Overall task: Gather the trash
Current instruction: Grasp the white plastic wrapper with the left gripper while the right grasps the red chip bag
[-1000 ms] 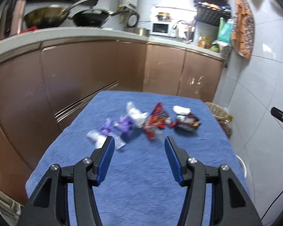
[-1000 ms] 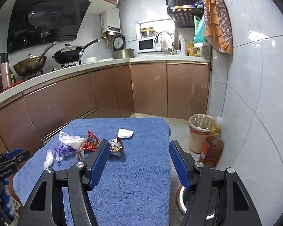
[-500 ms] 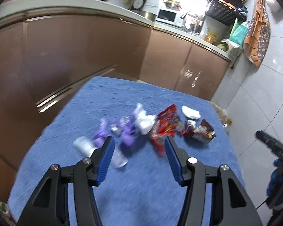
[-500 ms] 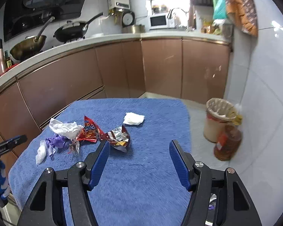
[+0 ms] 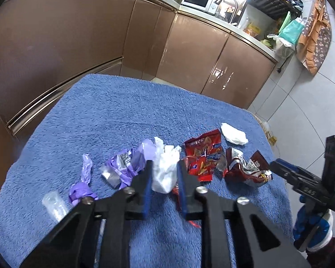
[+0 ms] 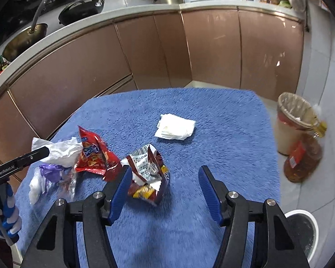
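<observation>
Down on a blue towel-covered table [image 5: 145,116] lies a loose row of trash in a small kitchen with brown cabinets. The left gripper [image 5: 164,174] is closing its jaws on a crumpled white plastic wrapper [image 5: 166,167] in the middle of the row; the blue pads sit against both sides of it, though motion blur makes the contact hard to confirm. Just left of that wrapper lie purple wrappers [image 5: 125,165], and just right of it a red snack bag [image 5: 203,156]. The right gripper [image 6: 163,186] hangs low over the towel, jaws wide but narrowing slightly, with a torn dark-red foil snack bag [image 6: 148,172] between them, close to the left finger and well clear of the right one. Farther back on the towel rests a folded white tissue [image 6: 175,127]. Off the table's right edge, on the tiled floor, stands a lined trash bin [image 6: 294,122] with an amber bottle [image 6: 301,158] just beside it.
</observation>
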{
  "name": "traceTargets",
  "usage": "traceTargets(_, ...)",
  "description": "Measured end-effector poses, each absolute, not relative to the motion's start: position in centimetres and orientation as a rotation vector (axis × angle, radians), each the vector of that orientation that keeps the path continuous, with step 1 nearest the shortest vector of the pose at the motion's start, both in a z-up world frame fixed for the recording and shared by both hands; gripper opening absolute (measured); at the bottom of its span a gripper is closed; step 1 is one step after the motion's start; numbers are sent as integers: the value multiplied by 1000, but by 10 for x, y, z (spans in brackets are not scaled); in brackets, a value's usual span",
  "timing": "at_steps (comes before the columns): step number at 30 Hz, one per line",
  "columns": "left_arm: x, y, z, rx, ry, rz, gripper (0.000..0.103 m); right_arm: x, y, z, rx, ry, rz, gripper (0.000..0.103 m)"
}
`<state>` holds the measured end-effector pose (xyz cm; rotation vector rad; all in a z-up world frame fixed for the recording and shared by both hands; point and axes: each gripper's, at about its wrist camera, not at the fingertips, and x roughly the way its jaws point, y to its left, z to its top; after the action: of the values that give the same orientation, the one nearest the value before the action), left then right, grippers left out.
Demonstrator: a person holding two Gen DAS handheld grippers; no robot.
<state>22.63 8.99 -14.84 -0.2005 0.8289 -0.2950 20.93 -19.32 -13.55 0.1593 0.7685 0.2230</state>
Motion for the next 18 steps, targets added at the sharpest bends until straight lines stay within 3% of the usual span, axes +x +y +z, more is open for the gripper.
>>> traceTargets(3, 227, 88, -152, -200, 834, -302, 6, 222, -189, -146, 168, 792, 239, 55)
traceTargets(6, 223, 85, -151, -190, 822, -308, 4, 232, -186, -157, 188, 828, 255, 45)
traceTargets(10, 212, 82, -142, -185, 799, -319, 4, 230, -188, -164, 203, 845, 258, 19)
traceTargets(18, 179, 83, -109, -184, 729, -334, 4, 190, -203, -131, 193, 762, 226, 15)
